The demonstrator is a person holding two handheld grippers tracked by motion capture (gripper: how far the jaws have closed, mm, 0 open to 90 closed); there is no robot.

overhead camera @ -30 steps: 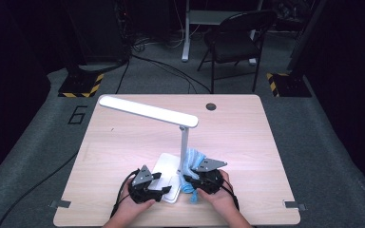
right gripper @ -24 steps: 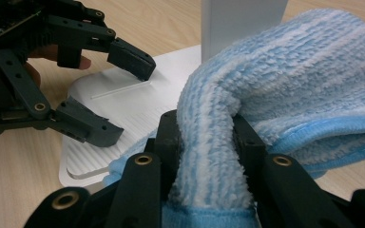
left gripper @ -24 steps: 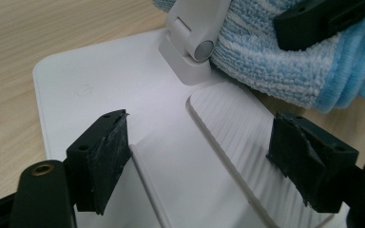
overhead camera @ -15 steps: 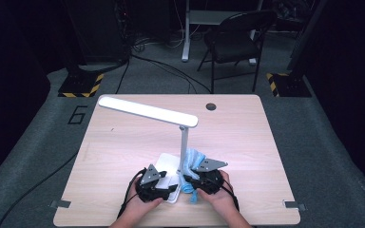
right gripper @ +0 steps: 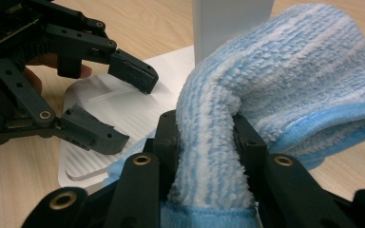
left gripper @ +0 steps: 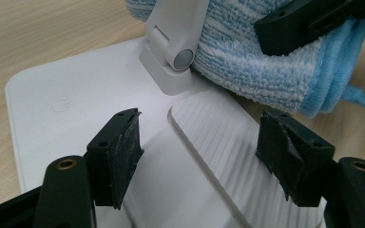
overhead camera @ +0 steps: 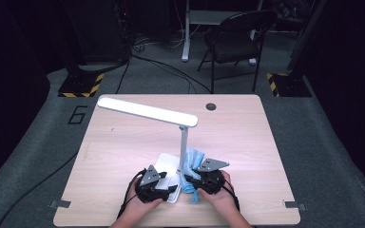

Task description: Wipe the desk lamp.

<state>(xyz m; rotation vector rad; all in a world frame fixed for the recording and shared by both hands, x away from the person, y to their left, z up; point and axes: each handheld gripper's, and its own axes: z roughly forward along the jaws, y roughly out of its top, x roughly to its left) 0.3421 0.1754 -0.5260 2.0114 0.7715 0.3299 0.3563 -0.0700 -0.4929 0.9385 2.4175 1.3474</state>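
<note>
A white desk lamp stands on the wooden table, its base [overhead camera: 164, 166] near the front edge and its long head [overhead camera: 147, 112] reaching left. A light blue towelling cloth [right gripper: 285, 80] is pressed against the lamp's post [right gripper: 230, 19], with my right gripper [right gripper: 206, 137] shut on a fold of it. My left gripper [left gripper: 199, 142] hovers open just over the ribbed pad of the lamp base [left gripper: 76, 109], nothing between its pads. In the high view the left gripper [overhead camera: 173, 183] and the right gripper [overhead camera: 188, 183] sit close together at the base, with the cloth [overhead camera: 193, 156] beside the post.
The table [overhead camera: 247, 137] has a round cable hole [overhead camera: 211, 106] at the back. A dark folding chair [overhead camera: 235, 38] stands behind the table. Cables run over the grey floor at the back and left.
My left gripper has edged a little to the right over the lamp base. The right gripper and the cloth have stayed in place.
</note>
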